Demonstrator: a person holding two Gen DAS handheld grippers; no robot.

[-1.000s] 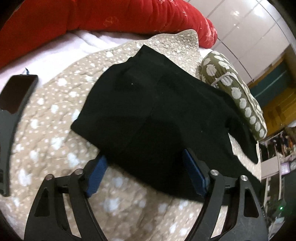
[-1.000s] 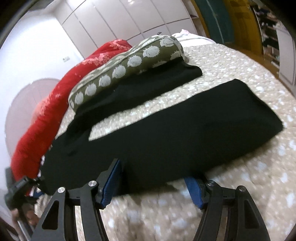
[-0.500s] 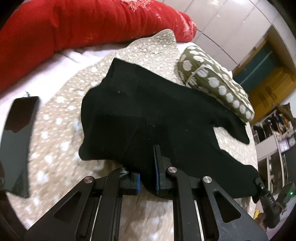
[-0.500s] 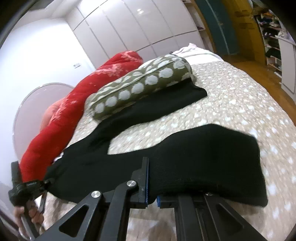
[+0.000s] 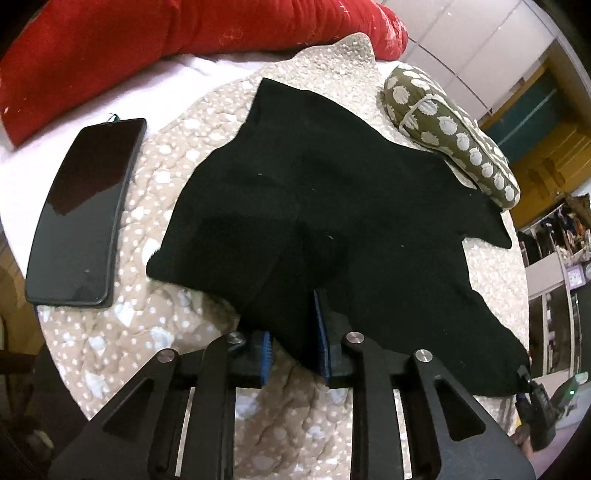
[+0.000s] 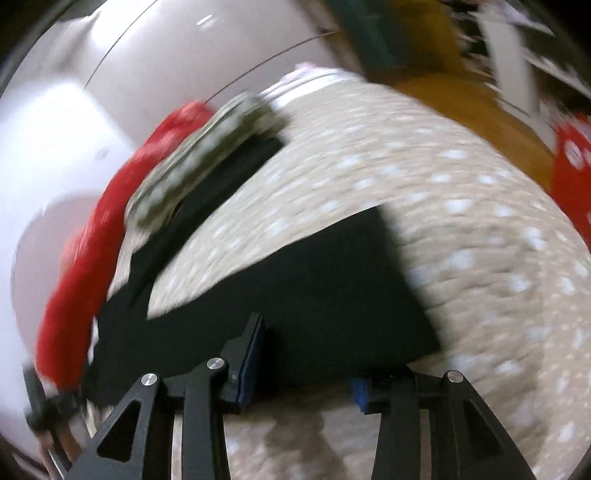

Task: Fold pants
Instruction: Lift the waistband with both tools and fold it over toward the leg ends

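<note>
Folding black pants (image 5: 332, 192) on a bed with a beige dotted quilt (image 5: 122, 332): the pants lie spread across the quilt, waist end toward the left wrist camera, one leg running under the olive dotted cushion (image 5: 454, 122), the other leg toward the right claw.

Left claw (image 5: 293, 341): blue pads nearly together, pinching a bunched fold of the pants' near edge, cloth tented up between them. Pitched steeply down at the bed from the near edge.

Right claw (image 6: 303, 369): jaws opening at this moment; the hem end of the near leg sits between the pads, but the pads look spread clear of it, so likely no firm grip. The frame is heavily blurred, so contact is hard to confirm. It angles down less steeply than the left, low over the quilt.

Step, as judged: bringing the near leg over the far one. To do well:
- Right claw needs a firm pinch on the hem before any lift; with slack cloth the leg will sag and fold crooked.
- Raise both ends together and keep the edge taut between the claws.
- Lay seam on seam, watching the far leg caught under the cushion.
- Keep the left side clear of the phone (image 5: 85, 214) lying beside the pants on the quilt.

Red pillow (image 5: 184, 29) lies along the far edge of the bed.
</note>
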